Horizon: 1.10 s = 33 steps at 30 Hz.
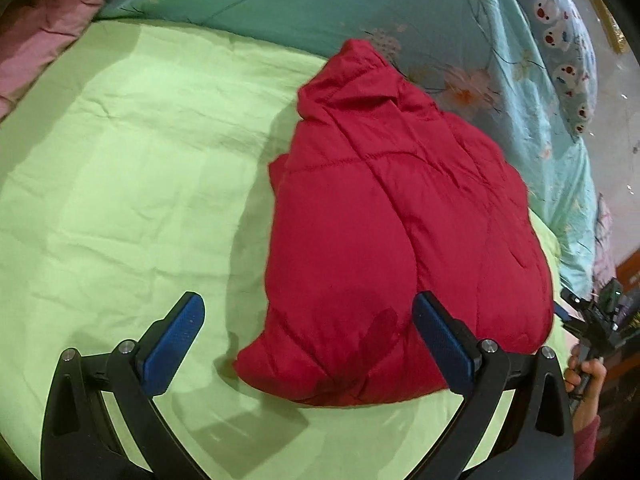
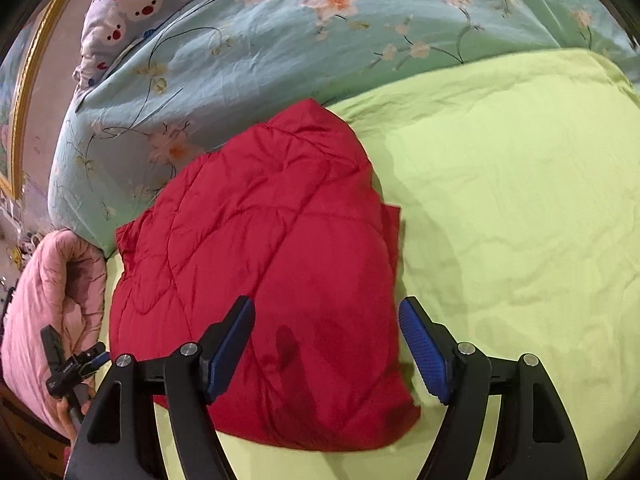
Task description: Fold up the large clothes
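Each gripper, the left gripper [image 1: 308, 320] and the right gripper [image 2: 326, 326] alike, had curved matte black arms joined by round silver pivot screws and ended in ribbed blue pads [image 2: 424, 354], while beside the left gripper showed a dark red sleeve [image 1: 586, 446].

One red quilted jacket [image 1: 404, 232], folded into a single bundle, lies on the bed. One lime-green sheet [image 1: 132, 168] is spread under it. One turquoise floral quilt [image 1: 400, 4] is heaped behind, and one cartoon-print pillow or cover [image 1: 560, 36] shows past it. One pink quilted piece [image 2: 44, 304] sits at the bed's edge; the pink fabric in the corner of the left wrist view may be the same one or a second, which cannot be told. There are two claws: the left claw [image 1: 308, 336] and the right claw [image 2: 326, 344], each with two blue pads. One hand [image 1: 586, 380] is plainly visible.
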### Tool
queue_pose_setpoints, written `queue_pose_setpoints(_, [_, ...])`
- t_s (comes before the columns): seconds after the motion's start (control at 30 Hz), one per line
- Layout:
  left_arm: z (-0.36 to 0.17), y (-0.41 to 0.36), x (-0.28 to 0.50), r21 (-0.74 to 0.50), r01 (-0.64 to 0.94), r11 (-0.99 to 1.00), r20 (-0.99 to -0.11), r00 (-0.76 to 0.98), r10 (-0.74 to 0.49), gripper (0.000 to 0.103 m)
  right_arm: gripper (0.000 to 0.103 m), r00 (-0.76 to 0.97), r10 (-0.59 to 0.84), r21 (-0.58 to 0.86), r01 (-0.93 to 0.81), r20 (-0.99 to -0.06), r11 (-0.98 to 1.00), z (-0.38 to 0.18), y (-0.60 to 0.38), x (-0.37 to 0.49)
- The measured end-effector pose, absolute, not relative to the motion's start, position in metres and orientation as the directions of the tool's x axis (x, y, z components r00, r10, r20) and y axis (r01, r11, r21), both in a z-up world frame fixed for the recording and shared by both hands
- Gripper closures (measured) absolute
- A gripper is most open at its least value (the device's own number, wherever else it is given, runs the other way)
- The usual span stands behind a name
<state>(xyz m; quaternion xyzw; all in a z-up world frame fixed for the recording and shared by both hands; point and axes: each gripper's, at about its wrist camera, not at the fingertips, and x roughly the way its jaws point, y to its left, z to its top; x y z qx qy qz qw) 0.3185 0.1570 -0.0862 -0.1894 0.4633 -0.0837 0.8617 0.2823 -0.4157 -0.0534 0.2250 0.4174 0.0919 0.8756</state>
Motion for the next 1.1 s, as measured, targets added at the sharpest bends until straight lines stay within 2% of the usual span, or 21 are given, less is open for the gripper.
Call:
queue_pose_setpoints(0.2, [-0.101, 0.157, 0.333, -0.448, -0.003, 0.894, -0.764, 0.521, -0.381, 0.000, 0.018, 0.595, 0.435, 0.549, 0.013, -0.676, 0.836, -0.071, -0.430, 0.294])
queue_pose_setpoints(0.37, [-0.116, 0.158, 0.346, -0.507, 0.003, 0.862, -0.742, 0.508, -0.438, 0.000, 0.017, 0.541, 0.447, 0.545, 0.024, -0.712, 0.838, -0.090, -0.431, 0.313])
queue_pose_setpoints(0.5, [-0.131, 0.163, 0.356, -0.581, 0.000, 0.814, -0.713, 0.482, -0.509, 0.000, 0.006, 0.518, 0.490, 0.584, 0.024, -0.702, 0.811, -0.103, -0.435, 0.325])
queue_pose_setpoints(0.67, [-0.142, 0.162, 0.364, -0.636, -0.002, 0.772, -0.680, 0.474, -0.559, 0.000, 0.000, 0.506, 0.551, 0.641, 0.005, -0.664, 0.768, -0.113, -0.435, 0.338])
queue_pose_setpoints(0.83, [-0.145, 0.153, 0.371, -0.683, -0.006, 0.731, -0.645, 0.474, -0.599, 0.000, 0.000, 0.475, 0.606, 0.670, -0.046, -0.638, 0.741, -0.116, -0.421, 0.350])
queue_pose_setpoints(0.97, [-0.144, 0.135, 0.375, -0.703, 0.053, 0.710, -0.615, 0.456, -0.643, 0.000, 0.002, 0.431, 0.664, 0.704, -0.088, -0.611, 0.705, -0.118, -0.397, 0.360])
queue_pose_setpoints(1.03, [-0.140, 0.129, 0.374, -0.678, 0.076, 0.731, -0.621, 0.474, -0.625, 0.001, 0.007, 0.432, 0.650, 0.687, -0.091, -0.625, 0.721, -0.117, -0.391, 0.361])
queue_pose_setpoints(1.07, [-0.138, 0.129, 0.373, -0.677, 0.082, 0.731, -0.616, 0.481, -0.624, 0.006, 0.010, 0.435, 0.654, 0.694, -0.090, -0.618, 0.715, -0.117, -0.392, 0.360])
queue_pose_setpoints(1.1, [-0.136, 0.130, 0.371, -0.678, 0.091, 0.729, -0.607, 0.490, -0.626, 0.010, 0.018, 0.437, 0.659, 0.700, -0.087, -0.612, 0.709, -0.116, -0.393, 0.359])
